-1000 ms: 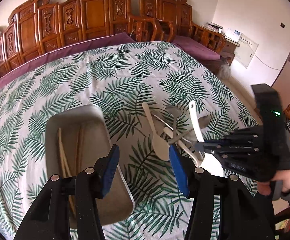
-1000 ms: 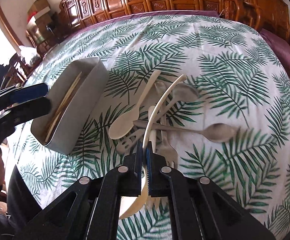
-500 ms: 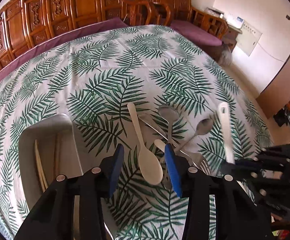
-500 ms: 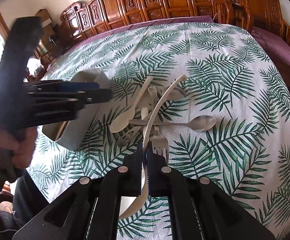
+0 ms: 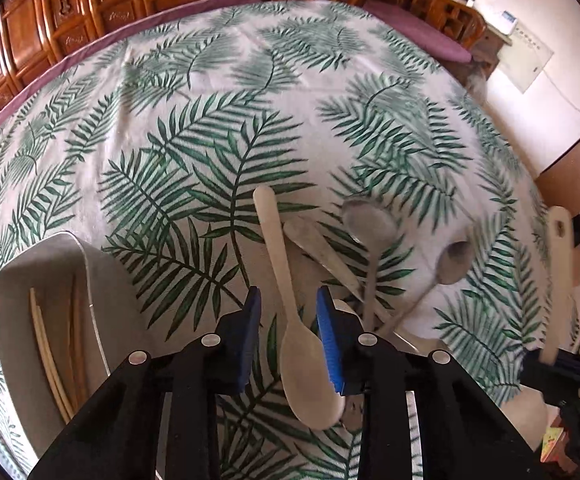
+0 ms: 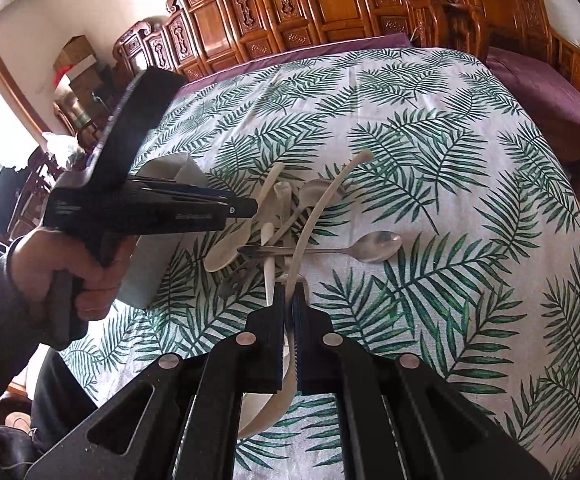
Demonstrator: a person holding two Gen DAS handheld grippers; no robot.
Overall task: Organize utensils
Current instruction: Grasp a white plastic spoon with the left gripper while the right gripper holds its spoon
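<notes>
The table (image 5: pixel 290 92), under its palm-leaf cloth, carries a grey bin (image 5: pixel 41 280) at the left holding chopsticks (image 5: pixel 45 344), with the loose utensils heaped just beside it. The right claw (image 6: pixel 288 300) is clamped on a long white ladle (image 6: pixel 322 208), lifted off the pile. The left claw (image 5: pixel 288 312) has just been closing astride a cream plastic spoon (image 5: pixel 285 292), its pads not yet pressing. That spoon looks light, stiff and slippery; the narrow neck above the bowl seems the surest hold.

Chopsticks (image 5: pixel 49 344) in bin (image 5: pixel 21 280), left of spoons (image 5: pixel 370 236)
</notes>
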